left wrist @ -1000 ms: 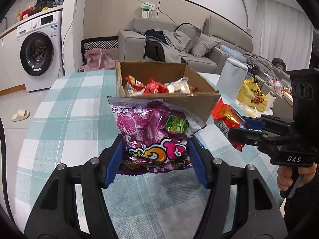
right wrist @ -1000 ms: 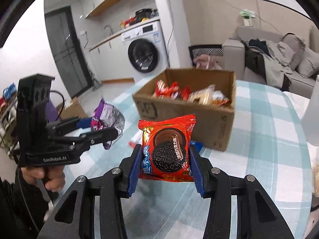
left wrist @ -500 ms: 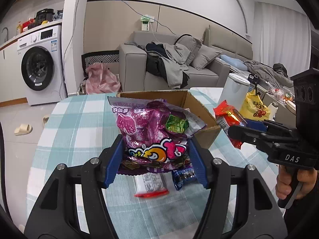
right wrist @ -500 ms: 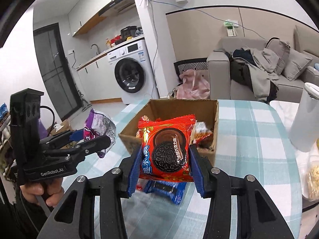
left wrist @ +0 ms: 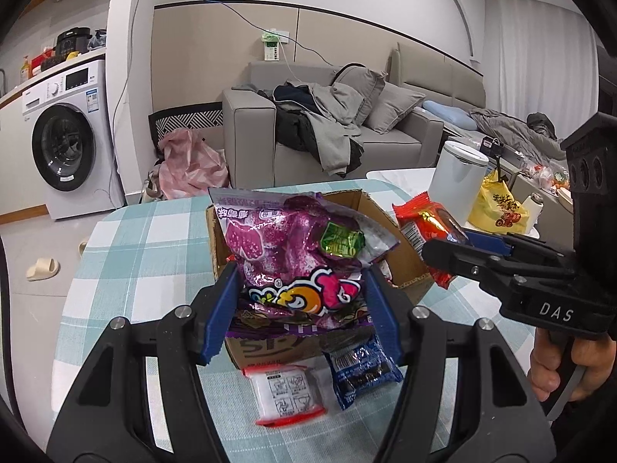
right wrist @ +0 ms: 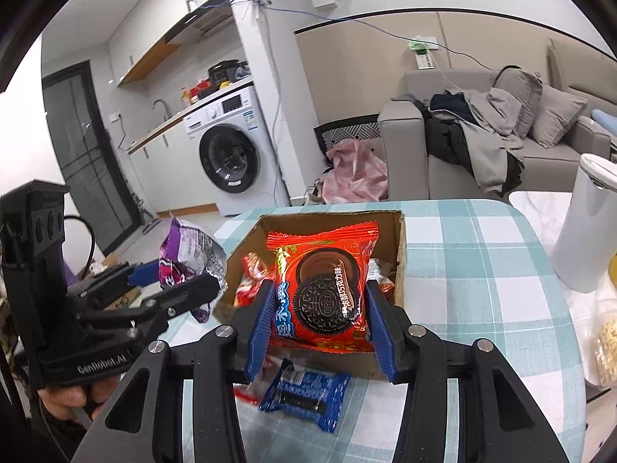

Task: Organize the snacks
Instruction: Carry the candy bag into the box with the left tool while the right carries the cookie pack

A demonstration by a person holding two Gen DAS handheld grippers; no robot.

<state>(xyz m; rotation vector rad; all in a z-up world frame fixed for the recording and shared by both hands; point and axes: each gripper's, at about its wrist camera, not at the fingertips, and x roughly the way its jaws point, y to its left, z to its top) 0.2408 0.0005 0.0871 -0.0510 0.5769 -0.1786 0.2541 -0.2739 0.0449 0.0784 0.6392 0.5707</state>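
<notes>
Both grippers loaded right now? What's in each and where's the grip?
Yes. Left gripper clamps the purple snack bag across its lower sides; right gripper clamps the red Oreo packet by its side edges.

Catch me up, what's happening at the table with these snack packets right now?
A person is sorting snacks with a handheld gripper in each hand. The left gripper is clamped on a purple snack bag, and the right gripper is clamped on a red Oreo packet. Both packets are held up in front of the open cardboard box on the checked tablecloth, which already holds other snacks. A blue packet and a white packet with red edges lie on the cloth in front of the box.
</notes>
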